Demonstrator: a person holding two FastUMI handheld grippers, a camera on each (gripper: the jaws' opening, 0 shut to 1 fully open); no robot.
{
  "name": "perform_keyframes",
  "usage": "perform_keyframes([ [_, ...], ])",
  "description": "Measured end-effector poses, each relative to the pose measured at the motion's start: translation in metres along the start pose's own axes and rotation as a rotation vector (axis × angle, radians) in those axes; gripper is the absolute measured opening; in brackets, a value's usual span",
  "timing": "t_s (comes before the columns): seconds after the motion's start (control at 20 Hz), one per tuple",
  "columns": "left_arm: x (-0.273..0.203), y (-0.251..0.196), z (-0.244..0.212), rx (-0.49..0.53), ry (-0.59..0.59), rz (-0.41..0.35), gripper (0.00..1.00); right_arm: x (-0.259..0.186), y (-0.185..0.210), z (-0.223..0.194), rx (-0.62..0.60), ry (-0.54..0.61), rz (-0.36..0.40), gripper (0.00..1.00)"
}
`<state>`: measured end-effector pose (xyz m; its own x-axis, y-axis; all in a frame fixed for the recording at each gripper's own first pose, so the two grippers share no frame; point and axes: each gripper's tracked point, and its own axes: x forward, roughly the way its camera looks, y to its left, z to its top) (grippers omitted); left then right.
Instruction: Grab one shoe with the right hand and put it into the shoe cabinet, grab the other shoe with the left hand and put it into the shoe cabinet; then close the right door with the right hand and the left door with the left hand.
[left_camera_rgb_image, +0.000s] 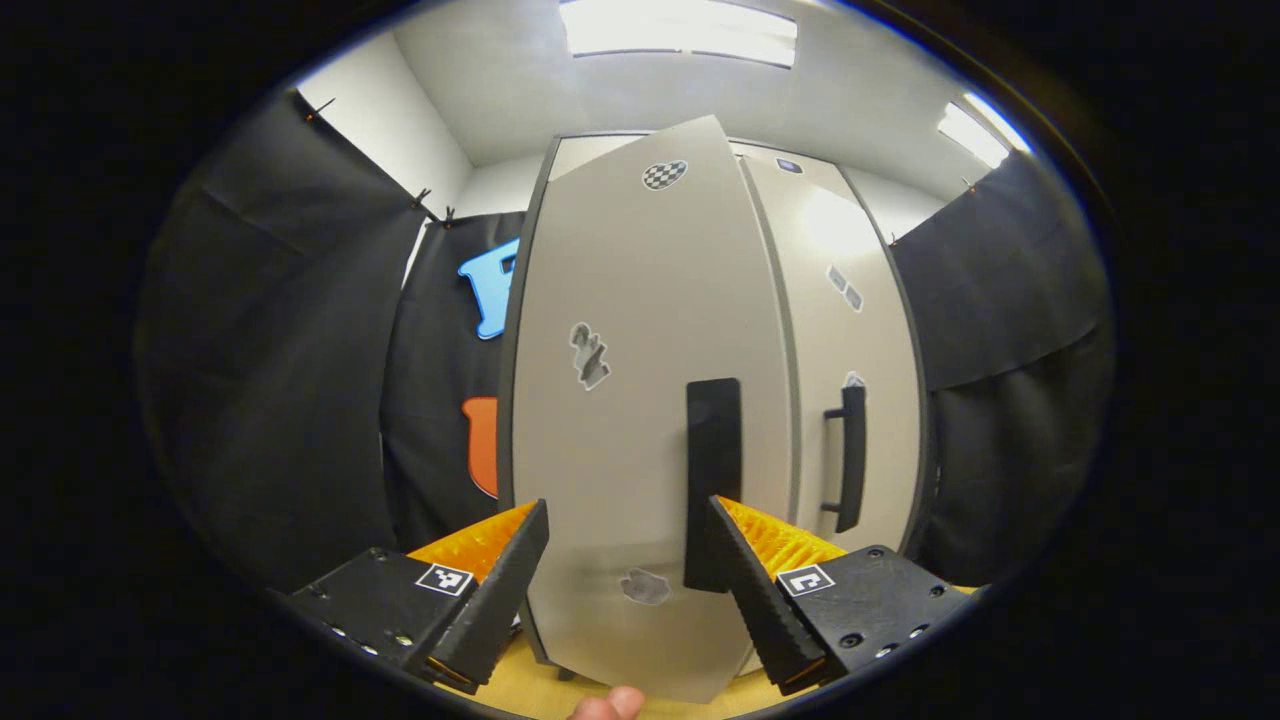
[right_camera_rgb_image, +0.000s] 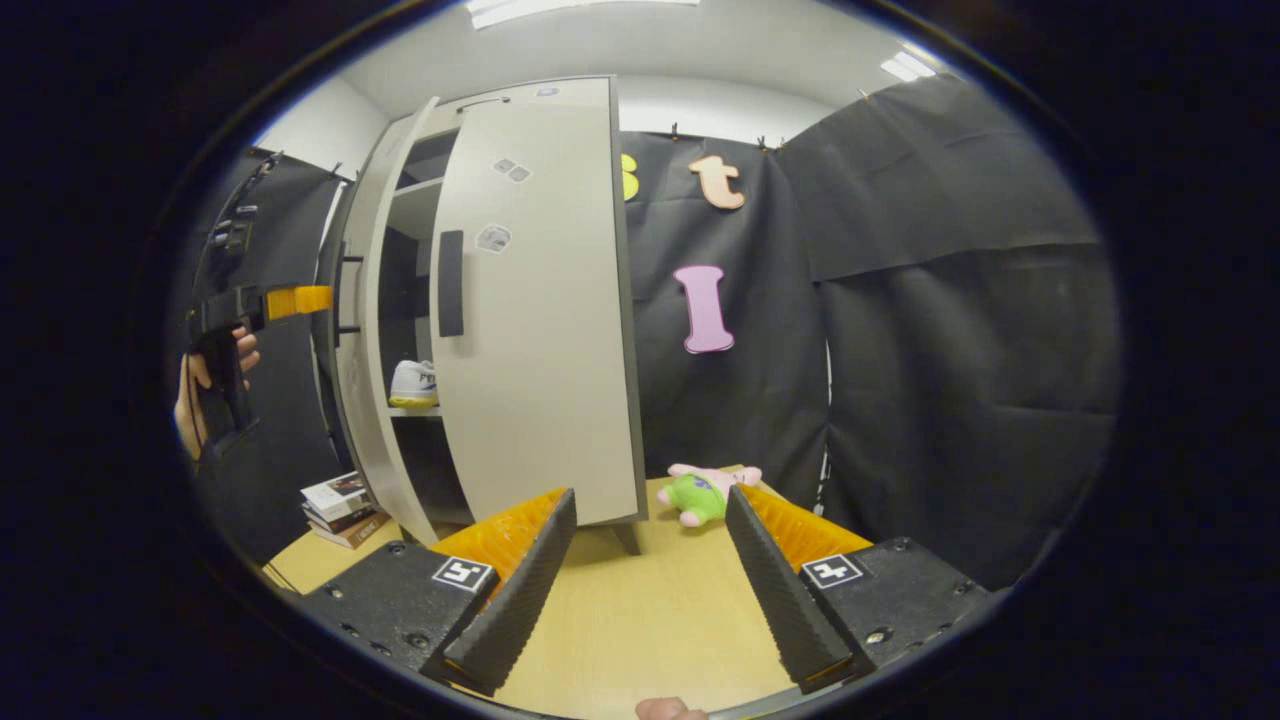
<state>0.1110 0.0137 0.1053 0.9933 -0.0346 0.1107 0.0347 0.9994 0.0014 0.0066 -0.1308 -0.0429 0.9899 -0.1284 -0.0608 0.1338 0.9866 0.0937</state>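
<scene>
Left gripper (left_camera_rgb_image: 630, 580) gapes before left door (left_camera_rgb_image: 640, 400), handle (left_camera_rgb_image: 712, 480) just ahead

A shoe (right_camera_rgb_image: 413, 385) sits on a shelf inside the cabinet (right_camera_rgb_image: 540, 300), books (right_camera_rgb_image: 340, 508) beside it.

The right door (right_camera_rgb_image: 535, 300) hides most of the shoe (right_camera_rgb_image: 414, 384) on the shoe cabinet (right_camera_rgb_image: 375, 330) shelf, and the door stickers (left_camera_rgb_image: 590, 355) are too blurred to make out.

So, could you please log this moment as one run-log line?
shoe: on cabinet shelf | left door: ajar | right door: not fully shut | left gripper: open | right gripper: open
</scene>
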Motion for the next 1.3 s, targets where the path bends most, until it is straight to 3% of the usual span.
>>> perform_keyframes([
  [0.05,-0.009,-0.007,0.001,-0.016,-0.001,-0.017,0.83,-0.001,0.0,-0.001,0.004,0.002,0.001,0.97],
  [0.1,-0.019,-0.015,0.0,-0.026,0.004,-0.038,0.94,-0.001,0.001,0.0,0.009,0.002,0.005,0.97],
  [0.3,-0.064,-0.031,-0.021,-0.005,0.051,-0.067,0.94,-0.005,0.015,-0.001,0.002,0.002,0.038,0.98],
  [0.5,-0.11,-0.038,-0.068,-0.034,0.126,-0.041,0.94,-0.014,0.036,0.002,-0.008,-0.008,0.092,0.94],
  [0.7,-0.147,-0.036,-0.114,-0.068,0.215,-0.021,0.94,-0.022,0.057,0.004,-0.038,-0.016,0.143,0.98],
  [0.75,-0.154,-0.036,-0.118,-0.062,0.215,-0.018,0.95,-0.025,0.061,0.005,-0.04,-0.025,0.147,0.94],
  [0.8,-0.161,-0.031,-0.119,-0.055,0.212,-0.008,0.95,-0.031,0.063,0.006,-0.038,-0.041,0.148,0.98],
  [1.3,-0.17,-0.026,-0.129,-0.093,0.221,0.027,0.95,-0.03,0.079,-0.002,-0.051,-0.018,0.185,0.98],
])
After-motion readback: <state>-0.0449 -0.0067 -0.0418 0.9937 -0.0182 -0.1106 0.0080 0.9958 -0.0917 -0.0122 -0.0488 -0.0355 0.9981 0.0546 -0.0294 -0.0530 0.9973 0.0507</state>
